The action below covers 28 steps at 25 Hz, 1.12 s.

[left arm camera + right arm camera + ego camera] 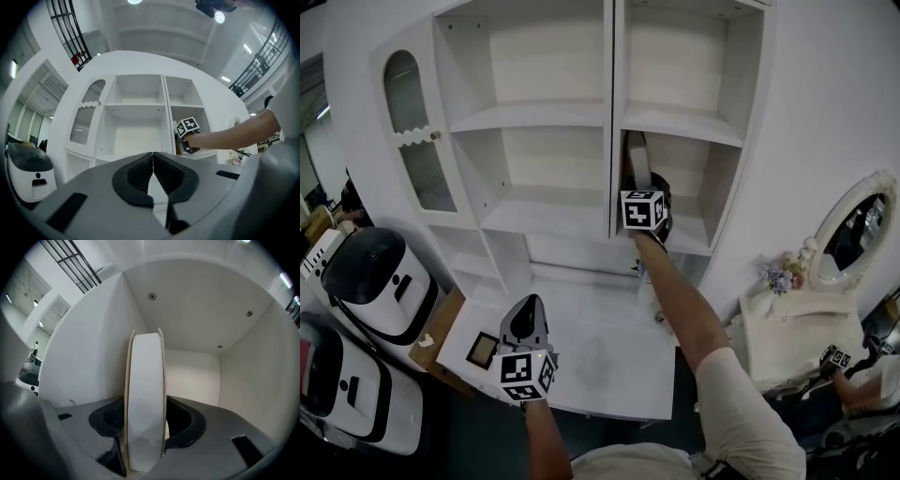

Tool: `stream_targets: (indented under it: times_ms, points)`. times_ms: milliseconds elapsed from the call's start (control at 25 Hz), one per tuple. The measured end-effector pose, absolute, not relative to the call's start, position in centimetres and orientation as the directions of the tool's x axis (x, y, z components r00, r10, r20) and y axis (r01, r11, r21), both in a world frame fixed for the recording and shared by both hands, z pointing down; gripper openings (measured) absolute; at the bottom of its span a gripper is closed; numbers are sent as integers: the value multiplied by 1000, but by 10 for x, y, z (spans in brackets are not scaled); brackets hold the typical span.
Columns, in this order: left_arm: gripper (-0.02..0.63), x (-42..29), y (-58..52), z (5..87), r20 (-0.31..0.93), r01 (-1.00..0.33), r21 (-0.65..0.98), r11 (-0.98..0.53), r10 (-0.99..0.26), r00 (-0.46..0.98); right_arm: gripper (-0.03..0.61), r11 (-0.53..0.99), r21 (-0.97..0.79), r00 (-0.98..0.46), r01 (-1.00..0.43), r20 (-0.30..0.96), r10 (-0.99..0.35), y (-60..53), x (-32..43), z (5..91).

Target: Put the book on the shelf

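The book (636,155) stands upright in the middle compartment of the right column of the white shelf unit (544,117), close to its left wall. My right gripper (645,183) reaches into that compartment and is shut on the book. In the right gripper view the book (146,380) shows its pale page edge between two thin covers, and both dark pads of the right gripper (145,416) lie against its sides. My left gripper (528,319) hangs low over the table, shut and holding nothing. In the left gripper view the left gripper (153,164) has its pads meeting at the tip.
A white table (609,375) lies below the shelves with a small dark-framed object (482,350) near its left corner. Two white-and-black machines (375,281) stand at the left. At the right stands a vanity with an oval mirror (858,225) and flowers (778,277).
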<state>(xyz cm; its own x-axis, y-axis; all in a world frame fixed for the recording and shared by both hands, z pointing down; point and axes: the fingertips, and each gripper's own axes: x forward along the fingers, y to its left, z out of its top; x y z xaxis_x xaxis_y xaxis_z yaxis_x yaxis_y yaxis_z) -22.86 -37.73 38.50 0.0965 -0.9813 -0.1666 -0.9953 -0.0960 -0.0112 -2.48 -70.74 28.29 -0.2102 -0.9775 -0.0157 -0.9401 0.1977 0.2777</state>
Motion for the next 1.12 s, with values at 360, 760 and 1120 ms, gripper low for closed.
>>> stream_targets:
  times_ms: [360, 760, 1120]
  points:
    - [17, -225, -382, 389, -159, -995, -12, -104, -982, 104, 293, 398, 362, -423, -843, 11, -906, -713, -38, 290]
    - [17, -202, -386, 391, -146, -988, -25, -151, -977, 154, 324, 474, 380, -477, -794, 94, -874, -710, -37, 299]
    - [17, -190, -381, 388, -136, -983, -48, -178, -974, 183, 324, 427, 334, -440, -840, 40, -897, -686, -22, 287]
